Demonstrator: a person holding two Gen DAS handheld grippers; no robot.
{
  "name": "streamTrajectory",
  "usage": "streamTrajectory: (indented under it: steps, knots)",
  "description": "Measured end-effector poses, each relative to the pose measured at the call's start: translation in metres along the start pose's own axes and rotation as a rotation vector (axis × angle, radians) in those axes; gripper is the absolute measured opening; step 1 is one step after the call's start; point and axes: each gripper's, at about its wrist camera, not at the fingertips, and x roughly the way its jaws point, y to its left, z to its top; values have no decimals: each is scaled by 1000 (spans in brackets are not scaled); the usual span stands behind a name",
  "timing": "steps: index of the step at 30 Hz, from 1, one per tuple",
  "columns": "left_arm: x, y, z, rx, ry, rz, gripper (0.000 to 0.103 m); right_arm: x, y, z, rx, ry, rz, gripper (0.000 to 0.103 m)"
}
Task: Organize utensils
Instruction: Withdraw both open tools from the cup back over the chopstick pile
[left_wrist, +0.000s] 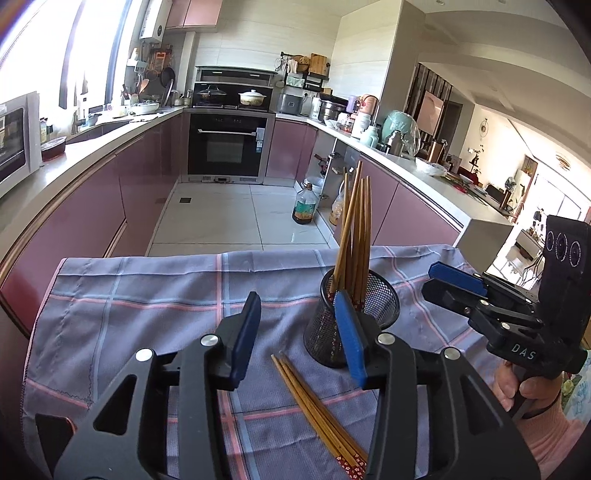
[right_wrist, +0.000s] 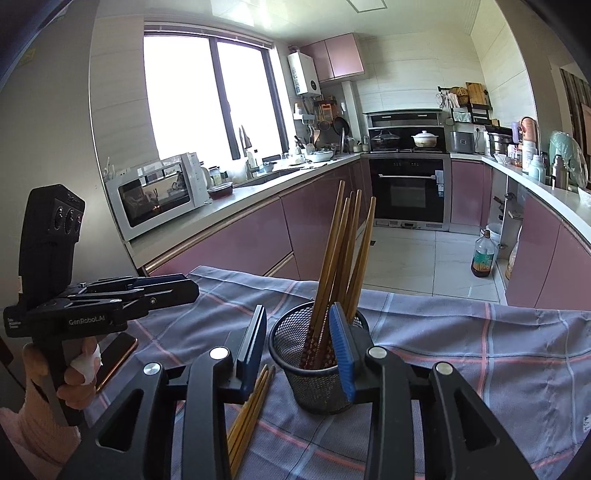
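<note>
Loose chopsticks (left_wrist: 317, 410) run off the bottom edge.

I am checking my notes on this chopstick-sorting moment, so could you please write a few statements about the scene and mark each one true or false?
1. Several chopsticks stand in the mesh holder. True.
2. The left gripper grips a chopstick. False: it is open and empty.
3. Loose chopsticks lie on the checked cloth beside the holder. True.
4. The holder has tipped over. False: it stands upright.
5. The right gripper is shut. False: it is open.
</note>
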Motion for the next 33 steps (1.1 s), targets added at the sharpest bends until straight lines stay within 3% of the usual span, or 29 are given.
streamTrajectory:
  steps: [6,21,33]
  knots:
    - [-7,7,-27,-23,29,33,48,0,11,-18,-36,50,20,34]
    - [26,7,-90,-45,186,82,50,45,35,-87,-38,327,92,36]
    - [37,8,-112,-48,237,88,50,56,38,-105,-21,400,90,35]
